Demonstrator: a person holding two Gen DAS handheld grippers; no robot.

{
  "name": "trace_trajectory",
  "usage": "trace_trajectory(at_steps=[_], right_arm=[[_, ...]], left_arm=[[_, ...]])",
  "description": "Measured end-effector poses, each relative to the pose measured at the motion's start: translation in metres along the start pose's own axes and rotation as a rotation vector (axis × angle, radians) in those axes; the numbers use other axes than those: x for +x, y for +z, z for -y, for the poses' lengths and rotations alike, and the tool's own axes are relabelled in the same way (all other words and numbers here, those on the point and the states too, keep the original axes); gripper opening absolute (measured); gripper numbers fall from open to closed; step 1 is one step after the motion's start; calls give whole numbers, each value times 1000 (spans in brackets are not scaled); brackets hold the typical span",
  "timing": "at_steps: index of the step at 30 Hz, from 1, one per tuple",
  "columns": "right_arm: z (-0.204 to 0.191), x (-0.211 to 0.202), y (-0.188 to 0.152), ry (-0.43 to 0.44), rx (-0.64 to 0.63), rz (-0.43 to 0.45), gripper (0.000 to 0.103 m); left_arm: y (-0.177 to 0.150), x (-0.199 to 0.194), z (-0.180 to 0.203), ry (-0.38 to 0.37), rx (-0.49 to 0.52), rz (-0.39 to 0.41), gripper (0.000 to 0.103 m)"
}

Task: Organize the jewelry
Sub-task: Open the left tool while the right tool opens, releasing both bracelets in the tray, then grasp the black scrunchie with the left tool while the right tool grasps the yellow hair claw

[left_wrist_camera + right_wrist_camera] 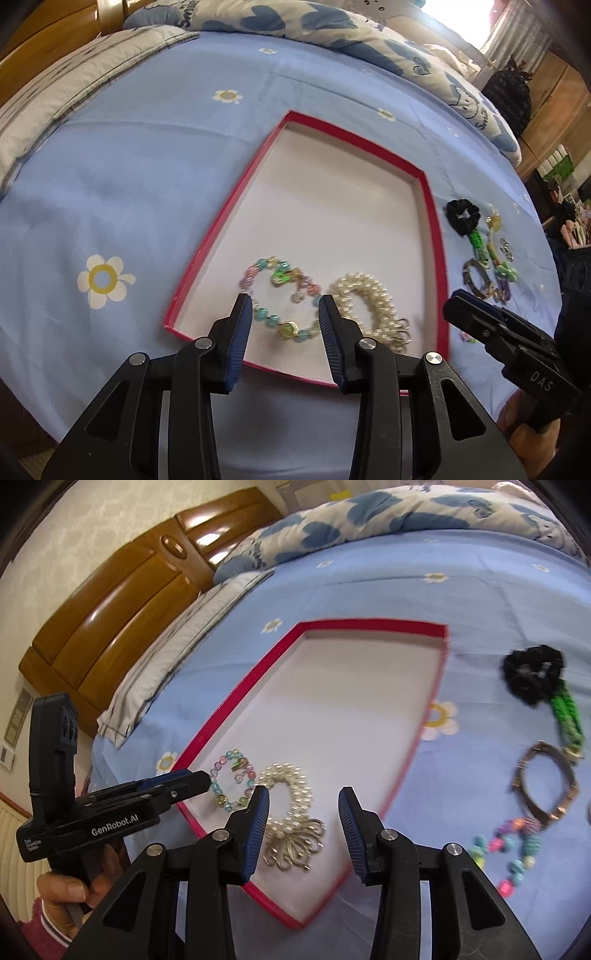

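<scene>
A bed (147, 177) under a blue flowered sheet is filling both views, with a wooden headboard (122, 602) behind. A red-rimmed box (434, 221) is lying on it, holding a pastel bead bracelet (277, 295) beside a pearl bracelet (291, 794). The left gripper (284, 306) is hovering partly open over the beads, gripping nothing; the right gripper (303, 801) is standing partly open and empty above the pearls. A black scrunchie (532, 672) and other trinkets are waiting outside the box.
</scene>
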State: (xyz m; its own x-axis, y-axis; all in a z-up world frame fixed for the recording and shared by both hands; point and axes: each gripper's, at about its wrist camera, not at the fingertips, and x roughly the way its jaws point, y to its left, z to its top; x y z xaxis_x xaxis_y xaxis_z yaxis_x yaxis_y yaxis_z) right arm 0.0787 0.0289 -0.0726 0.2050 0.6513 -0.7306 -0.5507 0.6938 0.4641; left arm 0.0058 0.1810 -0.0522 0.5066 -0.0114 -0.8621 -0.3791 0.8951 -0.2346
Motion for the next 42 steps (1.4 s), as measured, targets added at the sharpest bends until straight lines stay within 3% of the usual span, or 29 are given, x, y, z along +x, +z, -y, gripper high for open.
trace_trajectory(at_steps=[28, 42], right_arm=[[147, -113, -24, -210, 291, 177, 42], [223, -123, 16, -282, 363, 223, 46]], left_arm=[[12, 21, 140, -129, 232, -30, 37], [53, 68, 213, -183, 324, -56, 38]])
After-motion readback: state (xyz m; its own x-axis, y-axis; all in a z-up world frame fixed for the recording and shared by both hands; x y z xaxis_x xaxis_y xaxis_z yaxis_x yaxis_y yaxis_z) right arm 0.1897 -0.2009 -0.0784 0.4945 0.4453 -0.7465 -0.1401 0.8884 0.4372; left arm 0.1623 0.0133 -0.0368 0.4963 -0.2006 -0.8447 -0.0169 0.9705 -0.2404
